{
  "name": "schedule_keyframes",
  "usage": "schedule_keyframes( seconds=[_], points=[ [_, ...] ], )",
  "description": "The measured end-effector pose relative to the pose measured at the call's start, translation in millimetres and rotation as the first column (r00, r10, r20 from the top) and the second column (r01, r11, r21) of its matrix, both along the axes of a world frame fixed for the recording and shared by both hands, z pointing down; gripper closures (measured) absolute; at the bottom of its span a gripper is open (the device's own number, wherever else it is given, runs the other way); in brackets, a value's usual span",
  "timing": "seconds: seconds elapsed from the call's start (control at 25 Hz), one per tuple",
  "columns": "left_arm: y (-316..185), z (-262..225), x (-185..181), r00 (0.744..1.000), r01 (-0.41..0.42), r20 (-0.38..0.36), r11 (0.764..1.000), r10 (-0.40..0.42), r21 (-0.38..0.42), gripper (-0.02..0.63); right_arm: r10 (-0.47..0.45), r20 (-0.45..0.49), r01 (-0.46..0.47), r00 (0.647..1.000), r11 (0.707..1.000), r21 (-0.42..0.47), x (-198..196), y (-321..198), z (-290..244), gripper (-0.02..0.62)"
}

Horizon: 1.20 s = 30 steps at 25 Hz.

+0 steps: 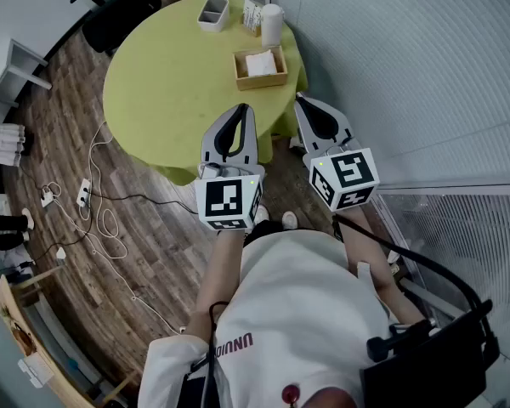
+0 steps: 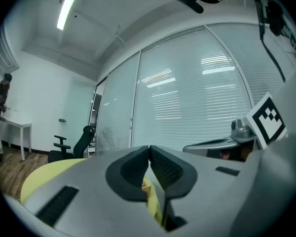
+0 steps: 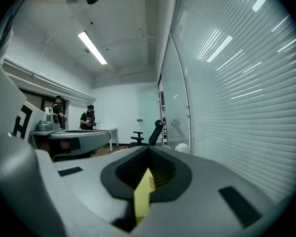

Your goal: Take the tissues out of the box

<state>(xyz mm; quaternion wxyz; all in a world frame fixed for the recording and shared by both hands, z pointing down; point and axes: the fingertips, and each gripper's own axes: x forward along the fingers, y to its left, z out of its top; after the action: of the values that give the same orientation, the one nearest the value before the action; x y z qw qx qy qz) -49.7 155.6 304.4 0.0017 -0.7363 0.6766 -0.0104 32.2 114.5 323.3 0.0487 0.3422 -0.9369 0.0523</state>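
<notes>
Both tools are closed and empty. The left tool point(image 1: 242, 110) and right tool point(image 1: 301, 102) each show pads meeting at the tips in their own gripper views. The yellow in the gap below the tips is just the counter point(image 1: 170, 92) behind them. Both tools sit at the counter's near edge and point out at the room, not down at the work.

The tissue box point(image 1: 276, 76) is an open-topped wooden box on the far right of the counter, well apart from both tools. The white tissues point(image 1: 260, 62) lie flat inside it, below the rim.

My read: the reach hasn't started. Suggested approach:
- Tilt the tools down and get the box into a gripper view before committing.
- Open the right tool and come in from above, clear of the rim.
- Pinch only the top layers near the middle. A deep bite probably grabs the whole stack.
- The box looks light and will likely lift with the tissues, so brace a wall with the left tool.
- Mind the white cylinder point(image 1: 272, 24) just behind the box. It looks easy to tip.

Surface: a round counter under a yellow-green cloth, with a grey tray point(image 1: 213, 14) at the far edge.

Room:
- Wood-plank floor, with loose white cables point(image 1: 93, 202) to the left.
- Black office chair point(image 1: 119, 7) beyond the counter.
- Glass wall with blinds point(image 1: 408, 75) to the right.
- Two people point(image 3: 89, 117) stand by a white desk at the far end.
</notes>
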Motion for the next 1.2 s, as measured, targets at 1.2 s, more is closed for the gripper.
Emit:
schedule_keyframes(
  seconds=[1.2],
  points=[
    [16.5, 20.0, -31.7, 1.000, -0.029, -0.005, 0.999, 0.029, -0.036, 0.583, 0.059, 0.005, -0.059, 0.998, 0.998, -0.025, -17.8, 6.5, 11.7, 0.575]
  ],
)
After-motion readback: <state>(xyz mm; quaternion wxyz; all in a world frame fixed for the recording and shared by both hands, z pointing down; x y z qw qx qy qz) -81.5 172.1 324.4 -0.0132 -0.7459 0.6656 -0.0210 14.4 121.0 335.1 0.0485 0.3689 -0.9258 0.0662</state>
